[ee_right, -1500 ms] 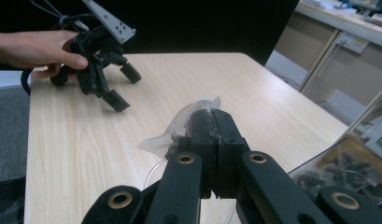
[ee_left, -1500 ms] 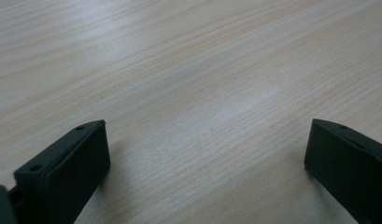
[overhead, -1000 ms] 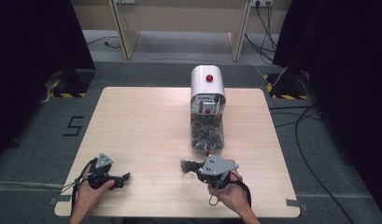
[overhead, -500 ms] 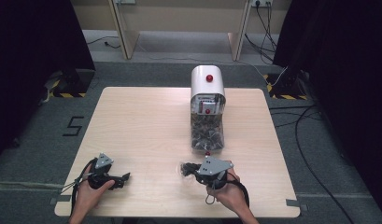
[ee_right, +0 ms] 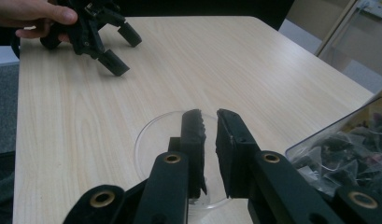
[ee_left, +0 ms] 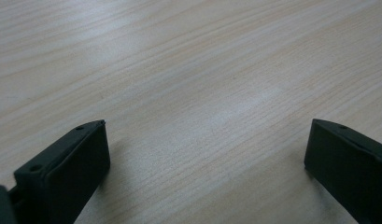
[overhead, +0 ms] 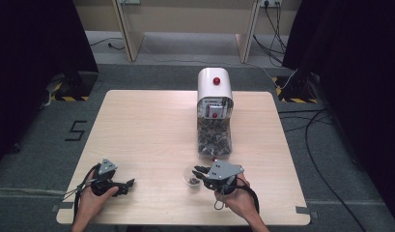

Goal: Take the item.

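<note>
A small clear dish (overhead: 188, 170) sits on the table in front of the dispenser, with a dark piece lying in it. My right gripper (overhead: 199, 171) hovers over this dish (ee_right: 146, 135). Its jaws (ee_right: 208, 116) have just been opening, now stand a narrow gap apart, and have nothing between them. The white-topped dispenser (overhead: 214, 113) has a clear lower bin (ee_right: 338, 154) full of dark pieces. My left gripper (overhead: 130, 184) rests low at the table's front left with its jaws (ee_left: 205, 135) wide open over bare wood. It also appears far off in the right gripper view (ee_right: 116, 46).
The wooden table (overhead: 147, 130) has bare room across its left and middle. Dark floor, cables (overhead: 325, 145) and cabinet legs surround it. The table's front edge lies just behind both hands.
The right gripper's jaws have parted slightly over the dish. Both hands have kept their places.
</note>
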`<move>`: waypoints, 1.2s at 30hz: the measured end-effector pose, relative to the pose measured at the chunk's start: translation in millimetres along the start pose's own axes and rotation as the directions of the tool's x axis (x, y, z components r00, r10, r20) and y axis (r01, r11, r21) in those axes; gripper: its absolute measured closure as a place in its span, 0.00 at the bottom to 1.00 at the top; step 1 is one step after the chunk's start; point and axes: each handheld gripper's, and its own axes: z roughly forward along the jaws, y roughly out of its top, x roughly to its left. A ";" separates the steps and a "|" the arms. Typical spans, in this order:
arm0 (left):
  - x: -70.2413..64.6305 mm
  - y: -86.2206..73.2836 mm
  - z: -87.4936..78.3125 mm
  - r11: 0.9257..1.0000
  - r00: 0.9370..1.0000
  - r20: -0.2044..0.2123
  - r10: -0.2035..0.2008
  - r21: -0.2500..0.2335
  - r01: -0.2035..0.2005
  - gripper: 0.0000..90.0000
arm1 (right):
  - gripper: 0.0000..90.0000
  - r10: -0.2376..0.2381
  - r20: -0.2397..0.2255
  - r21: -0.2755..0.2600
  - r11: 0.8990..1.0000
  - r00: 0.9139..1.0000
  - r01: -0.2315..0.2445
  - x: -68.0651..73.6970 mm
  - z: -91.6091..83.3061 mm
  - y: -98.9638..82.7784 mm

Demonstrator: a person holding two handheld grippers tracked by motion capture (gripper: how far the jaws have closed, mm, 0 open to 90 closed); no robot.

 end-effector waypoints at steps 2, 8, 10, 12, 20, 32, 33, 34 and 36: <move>0.0 0.0 0.0 1.000 1.000 0.000 0.000 0.000 0.000 0.00 | 0.88 0.008 0.012 -0.010 1.000 1.000 -0.008 -2.3 -3.1 0.6; 0.0 0.0 0.0 1.000 1.000 0.000 0.000 0.000 0.000 0.00 | 0.80 0.045 0.043 -0.028 0.999 0.998 -0.043 -10.7 -10.9 0.6; 0.0 0.0 0.0 1.000 1.000 0.000 0.000 0.000 0.000 0.00 | 0.78 0.054 0.052 -0.031 0.998 0.997 -0.052 -13.5 -13.6 0.5; 0.0 0.0 0.0 1.000 1.000 0.000 0.000 0.000 0.000 0.00 | 0.75 0.063 0.061 -0.032 0.998 0.996 -0.061 -15.5 -15.4 0.3; 0.0 0.0 0.0 1.000 1.000 0.000 0.000 0.000 0.000 0.00 | 0.64 0.093 0.087 -0.028 0.996 0.992 -0.091 -22.0 -19.3 -1.1; 0.0 0.0 0.0 1.000 1.000 0.000 0.000 0.000 0.000 0.00 | 0.47 0.148 0.130 -0.009 0.989 0.980 -0.148 -33.3 -23.9 -6.0; 0.0 0.0 0.0 1.000 1.000 0.000 0.000 0.000 0.000 0.00 | 0.46 0.152 0.135 -0.012 0.988 0.979 -0.151 -34.3 -24.6 -6.2; 0.0 0.0 0.0 1.000 1.000 0.000 0.000 0.000 0.000 0.00 | 0.45 0.158 0.136 -0.007 0.987 0.978 -0.159 -35.5 -25.5 -6.6; 0.0 0.0 0.0 1.000 1.000 0.000 0.000 0.000 0.000 0.00 | 0.44 0.161 0.136 0.004 0.987 0.978 -0.163 -36.9 -26.0 -7.5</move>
